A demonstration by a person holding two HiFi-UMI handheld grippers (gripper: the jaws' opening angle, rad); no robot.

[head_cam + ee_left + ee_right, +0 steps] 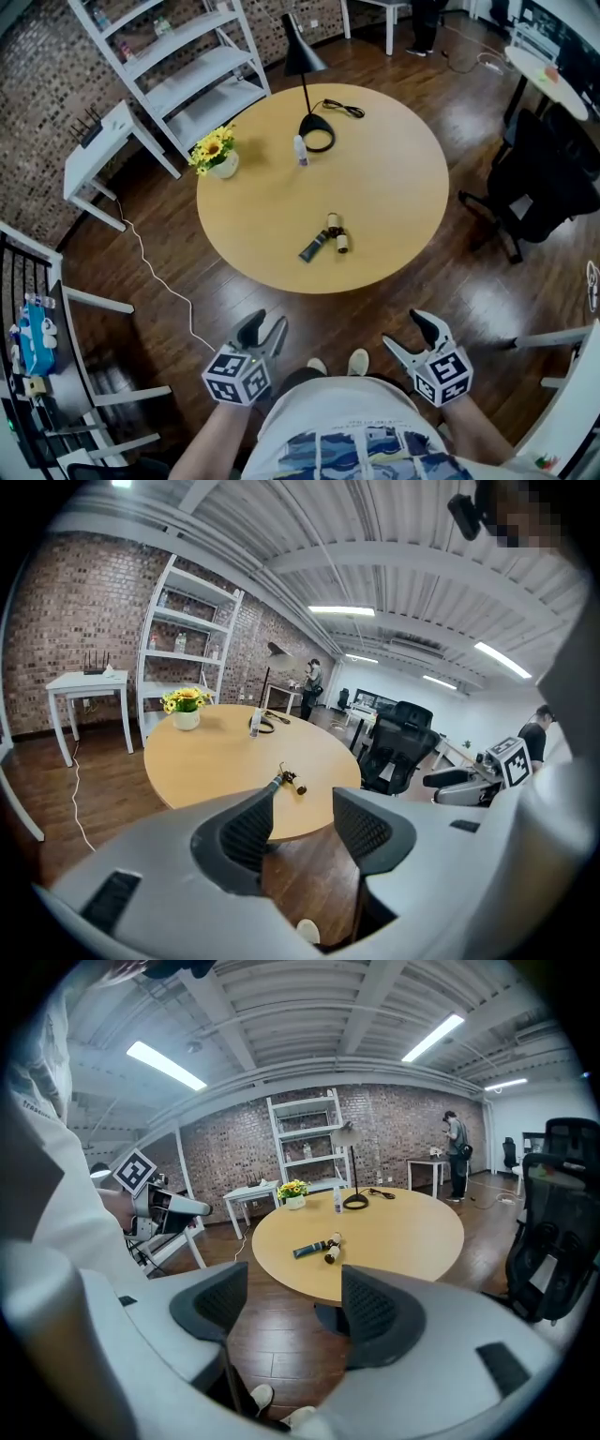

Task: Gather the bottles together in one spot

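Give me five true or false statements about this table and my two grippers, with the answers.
1. The left gripper and right gripper are both open and empty. True.
2. A white bottle stands upright beside the lamp. True.
3. The dark tube lies on the floor. False: it lies on the table, beside two small bottles.
4. The flower pot stands at the table's centre. False: it stands near the edge.
5. The left gripper touches the table. False: it is held apart from it, over the floor.
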